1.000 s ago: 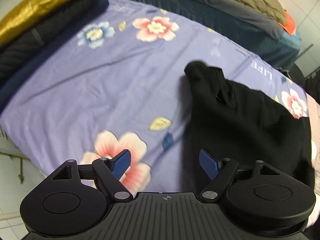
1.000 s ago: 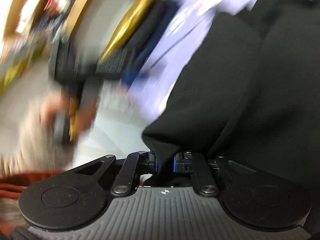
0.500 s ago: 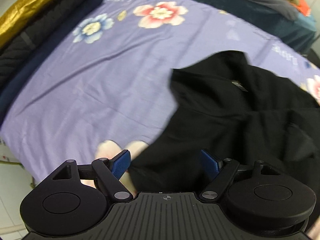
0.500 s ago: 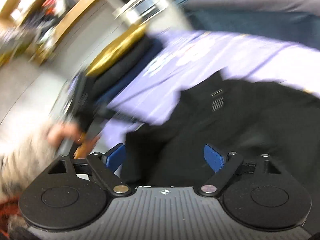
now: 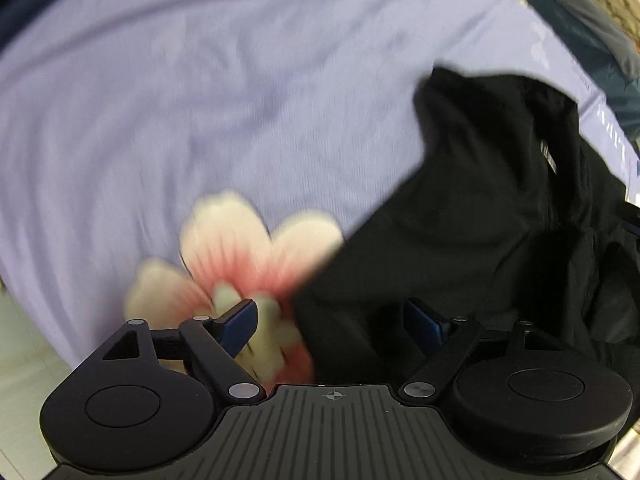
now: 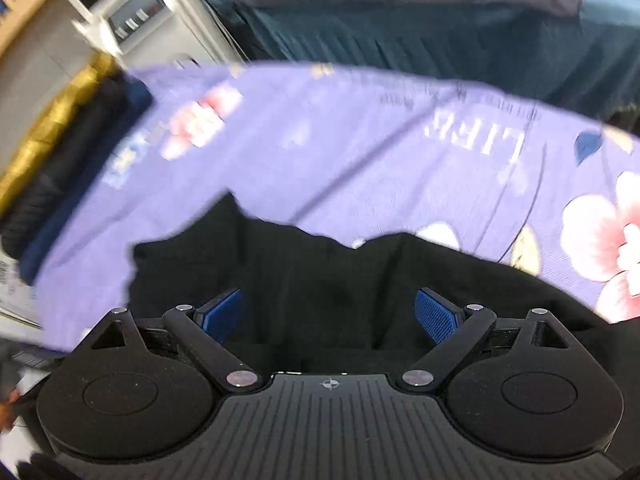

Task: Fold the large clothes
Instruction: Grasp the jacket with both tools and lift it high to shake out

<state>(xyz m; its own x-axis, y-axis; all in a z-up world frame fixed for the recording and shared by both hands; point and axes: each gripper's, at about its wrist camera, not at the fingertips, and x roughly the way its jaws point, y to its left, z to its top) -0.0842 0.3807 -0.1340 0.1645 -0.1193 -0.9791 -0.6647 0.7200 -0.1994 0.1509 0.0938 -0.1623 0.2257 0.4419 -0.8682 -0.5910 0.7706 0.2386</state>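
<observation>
1. A black garment [image 5: 480, 220] lies crumpled on a lavender floral bedsheet [image 5: 200, 100]; this garment is the landmark for what follows.
2. The left gripper [image 5: 334, 322] hovers at the garment's near left edge, jaws spread wide and holding nothing. Its left blue pad [image 5: 240, 322] sits over a pink-and-white printed flower [image 5: 240, 248] on the sheet just beside the garment, and its right pad is over the black cloth. Whether either pad touches the fabric cannot be told.
3. In the left wrist view a small pale label [image 5: 549, 156] shows on the garment's far right part, near a fold.
4. The right gripper [image 6: 330, 312] is over the garment [image 6: 340, 280] too, jaws wide apart and empty, both blue pads framed against black cloth.
5. Beyond the garment in the right wrist view, the sheet [image 6: 360, 152] carries white lettering [image 6: 476, 140], seen upside down, that reads "LIFE".
6. To the left of the garment, at the sheet's edge, a stack of folded items [image 6: 60, 152] lies: gold, black and navy.
7. Farther behind the garment stands a dark teal bed [image 6: 440, 32]. Both views are motion-blurred.
</observation>
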